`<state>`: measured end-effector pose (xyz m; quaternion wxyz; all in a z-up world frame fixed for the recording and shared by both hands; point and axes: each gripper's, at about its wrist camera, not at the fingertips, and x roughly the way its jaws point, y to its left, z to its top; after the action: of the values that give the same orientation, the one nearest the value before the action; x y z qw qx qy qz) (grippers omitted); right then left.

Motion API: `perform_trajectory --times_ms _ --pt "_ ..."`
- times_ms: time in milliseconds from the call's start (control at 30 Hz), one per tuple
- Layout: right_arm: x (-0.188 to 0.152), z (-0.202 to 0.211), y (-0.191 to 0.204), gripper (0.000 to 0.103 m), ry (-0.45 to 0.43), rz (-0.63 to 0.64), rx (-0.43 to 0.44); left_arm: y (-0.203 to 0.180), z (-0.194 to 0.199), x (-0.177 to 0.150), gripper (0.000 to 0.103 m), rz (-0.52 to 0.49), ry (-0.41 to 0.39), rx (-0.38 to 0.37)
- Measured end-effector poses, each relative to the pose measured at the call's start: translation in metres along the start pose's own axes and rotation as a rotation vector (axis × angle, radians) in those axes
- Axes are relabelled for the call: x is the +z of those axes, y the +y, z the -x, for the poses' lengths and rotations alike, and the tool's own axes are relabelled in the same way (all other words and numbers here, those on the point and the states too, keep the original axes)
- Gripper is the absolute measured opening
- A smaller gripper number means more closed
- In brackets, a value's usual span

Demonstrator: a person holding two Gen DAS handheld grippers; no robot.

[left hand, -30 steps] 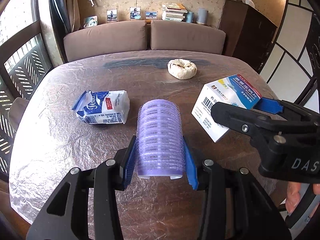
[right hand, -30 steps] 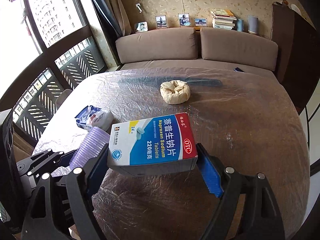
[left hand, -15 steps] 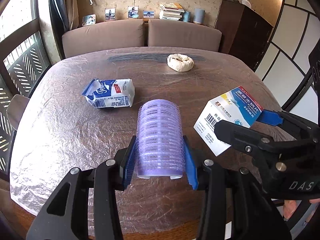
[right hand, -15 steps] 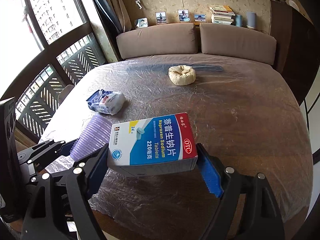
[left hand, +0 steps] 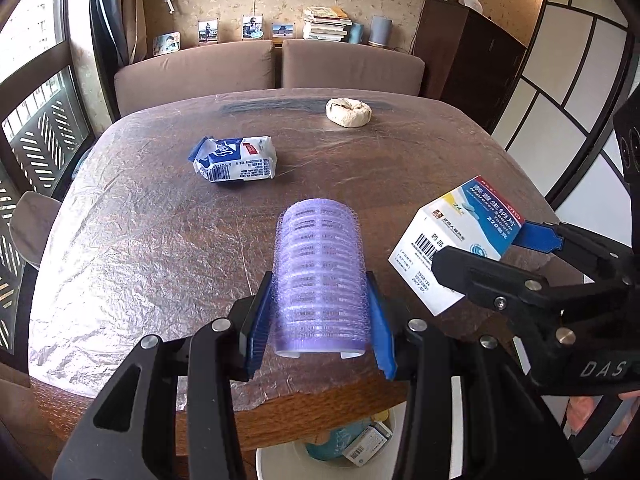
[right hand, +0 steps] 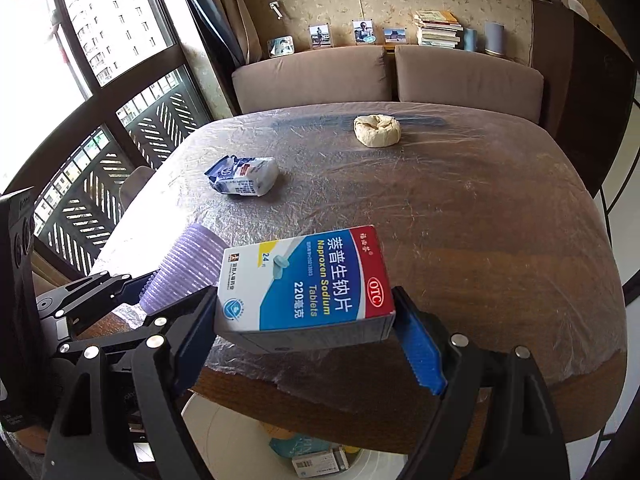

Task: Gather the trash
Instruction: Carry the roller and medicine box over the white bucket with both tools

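Note:
My left gripper [left hand: 320, 320] is shut on a stack of purple plastic cups [left hand: 320, 276], held lying along the fingers above the table's near edge. My right gripper [right hand: 310, 330] is shut on a blue, white and red tablet box [right hand: 308, 280], also seen at the right of the left wrist view as the tablet box [left hand: 452, 240]. A blue and white crumpled packet [left hand: 236, 159] lies mid-table on the left. A beige wad of paper [left hand: 348, 112] sits near the far edge. A white bin [right hand: 224, 436] with trash inside stands on the floor below both grippers.
The wooden table [left hand: 140, 240] is covered in crinkled clear film. A brown sofa [left hand: 272, 68] stands behind it, a dark cabinet [left hand: 472, 60] at the back right, and windows with railings on the left. A chair seat [left hand: 32, 224] sits by the table's left side.
Both grippers have drawn back toward the table's near edge with their loads still held. The edge and the white bin below it have come into view.

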<state>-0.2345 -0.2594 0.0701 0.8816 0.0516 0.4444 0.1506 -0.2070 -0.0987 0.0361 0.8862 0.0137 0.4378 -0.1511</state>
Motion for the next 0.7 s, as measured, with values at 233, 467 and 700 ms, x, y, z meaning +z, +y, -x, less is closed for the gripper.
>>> perform_trajectory --times_ms 233,467,700 --pt "-0.021 0.017 0.010 0.081 -0.005 -0.017 -0.010 -0.001 0.012 -0.014 0.045 -0.022 0.003 -0.029" --pt "-0.043 0.033 0.014 0.081 0.001 -0.014 0.015 -0.013 0.026 -0.031 0.045 -0.026 -0.002 -0.030" --pt "-0.055 0.052 0.009 0.081 -0.006 0.022 0.060 -0.027 0.034 -0.045 0.045 0.007 -0.002 0.027"
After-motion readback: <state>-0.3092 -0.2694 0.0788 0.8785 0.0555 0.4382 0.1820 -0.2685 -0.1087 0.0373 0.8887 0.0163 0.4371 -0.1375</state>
